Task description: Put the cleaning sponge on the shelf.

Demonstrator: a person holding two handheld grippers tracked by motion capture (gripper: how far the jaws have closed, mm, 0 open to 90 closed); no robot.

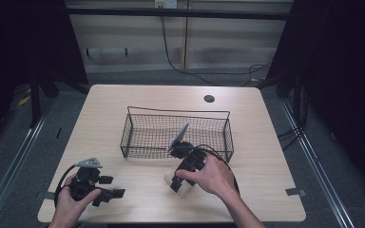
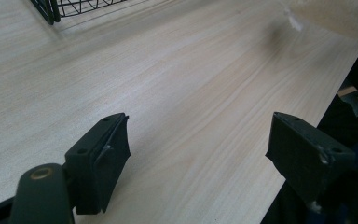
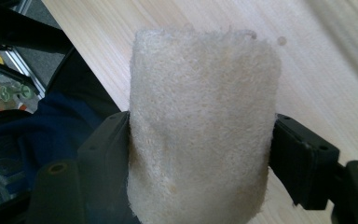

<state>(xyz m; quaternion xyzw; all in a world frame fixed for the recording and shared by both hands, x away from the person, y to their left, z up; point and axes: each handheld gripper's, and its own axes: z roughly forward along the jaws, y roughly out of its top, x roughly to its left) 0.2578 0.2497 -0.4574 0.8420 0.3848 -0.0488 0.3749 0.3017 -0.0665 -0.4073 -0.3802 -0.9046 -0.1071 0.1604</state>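
Observation:
A cream, fuzzy sponge block point(image 3: 205, 93) sits between the two black jaws of my right gripper point(image 3: 200, 140), which press on its left and right sides. From above, the sponge point(image 1: 186, 189) is low over the table just in front of the wire basket point(image 1: 178, 111), with my right gripper point(image 1: 177, 183) shut on it and pointing toward the person. I cannot tell whether it touches the wood. My left gripper point(image 1: 113, 186) rests near the front left of the table, open. Bare wood lies between the wide-apart jaws of my left gripper point(image 2: 198, 140).
The black wire basket point(image 2: 65, 7) stands empty in the middle of the light wooden table point(image 1: 123, 99). A round cable hole point(image 1: 209, 99) lies behind it. A tape strip point(image 1: 294, 192) marks the front right corner. The table's front edge is close to both hands.

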